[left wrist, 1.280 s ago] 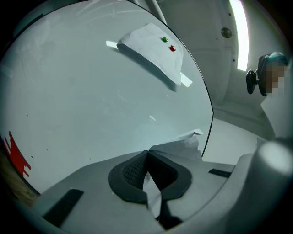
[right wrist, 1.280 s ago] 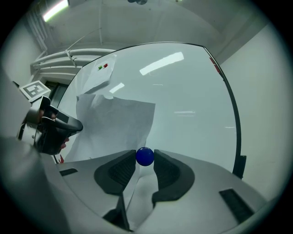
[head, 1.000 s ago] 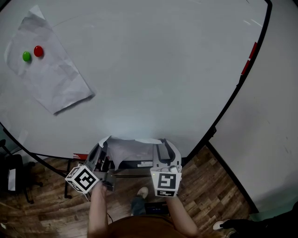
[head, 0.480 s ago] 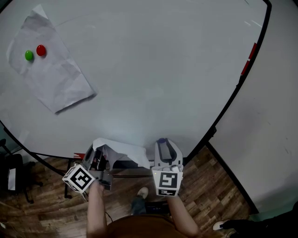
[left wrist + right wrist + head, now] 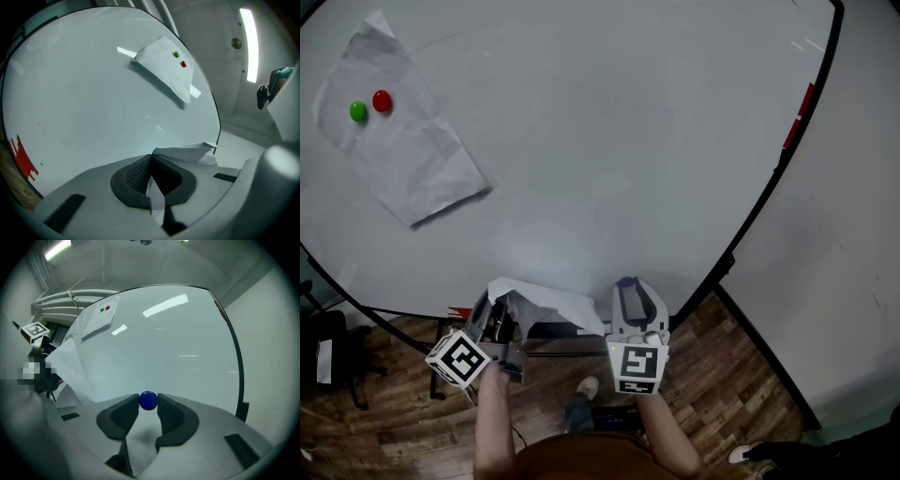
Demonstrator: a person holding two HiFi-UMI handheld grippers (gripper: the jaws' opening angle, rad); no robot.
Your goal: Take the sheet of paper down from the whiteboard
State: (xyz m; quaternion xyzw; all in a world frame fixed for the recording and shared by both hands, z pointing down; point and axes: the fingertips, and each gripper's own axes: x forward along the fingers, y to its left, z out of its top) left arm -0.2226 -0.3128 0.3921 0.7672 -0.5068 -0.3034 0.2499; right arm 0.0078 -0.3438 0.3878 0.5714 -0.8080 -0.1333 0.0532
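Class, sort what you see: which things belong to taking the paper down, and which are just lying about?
Job: white crumpled paper sheet pinched in left gripper; round blue magnet in right gripper; large whiteboard.
Lying about: second creased white sheet, its round green magnet and round red magnet.

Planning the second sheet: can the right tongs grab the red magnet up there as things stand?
Probably not yet: the right tongs already pinch a blue magnet. The whiteboard between them and the red magnet looks free.
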